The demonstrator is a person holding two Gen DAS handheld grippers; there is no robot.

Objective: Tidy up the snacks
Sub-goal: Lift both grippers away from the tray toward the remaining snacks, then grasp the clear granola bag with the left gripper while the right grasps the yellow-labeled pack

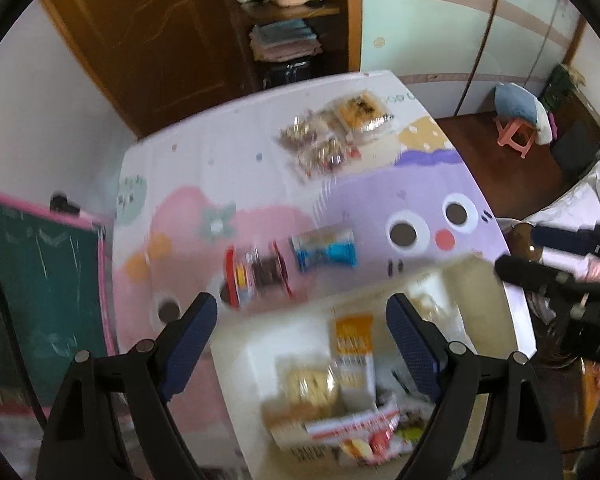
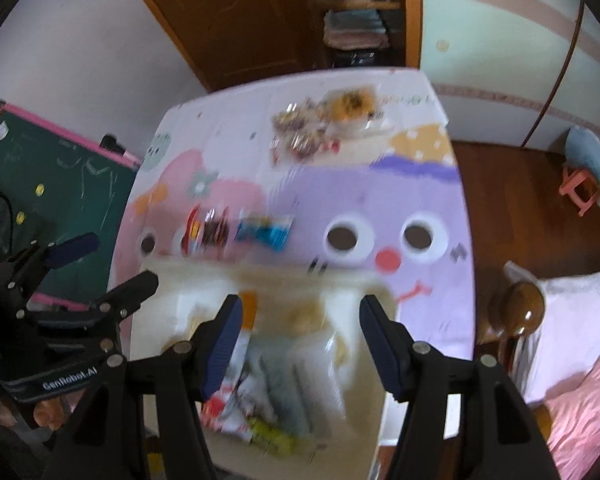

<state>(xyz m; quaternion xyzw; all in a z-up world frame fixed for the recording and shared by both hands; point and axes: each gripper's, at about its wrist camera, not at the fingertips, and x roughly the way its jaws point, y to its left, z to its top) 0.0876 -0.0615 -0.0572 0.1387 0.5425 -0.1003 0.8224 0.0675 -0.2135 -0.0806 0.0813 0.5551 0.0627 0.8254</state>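
Note:
A white bin (image 1: 236, 344) (image 2: 380, 296) holding several snack packs stands at the table's near edge. My left gripper (image 1: 302, 312) is open and empty above it. My right gripper (image 2: 300, 312) is open and empty over the same bin. Beyond the bin lie a red snack pack (image 1: 258, 278) (image 2: 208, 230) and a blue snack pack (image 1: 326, 250) (image 2: 266, 232). Clear-wrapped snacks (image 1: 334, 132) (image 2: 328, 124) are heaped at the far end. Both views are motion-blurred.
The table carries a cartoon-printed cloth (image 1: 420, 200) (image 2: 380, 200). A green chalkboard with a pink frame (image 1: 40, 288) (image 2: 52, 196) stands on the left. A wooden cabinet is behind the table, a bed (image 2: 572, 360) and a pink stool (image 2: 580, 192) on the right.

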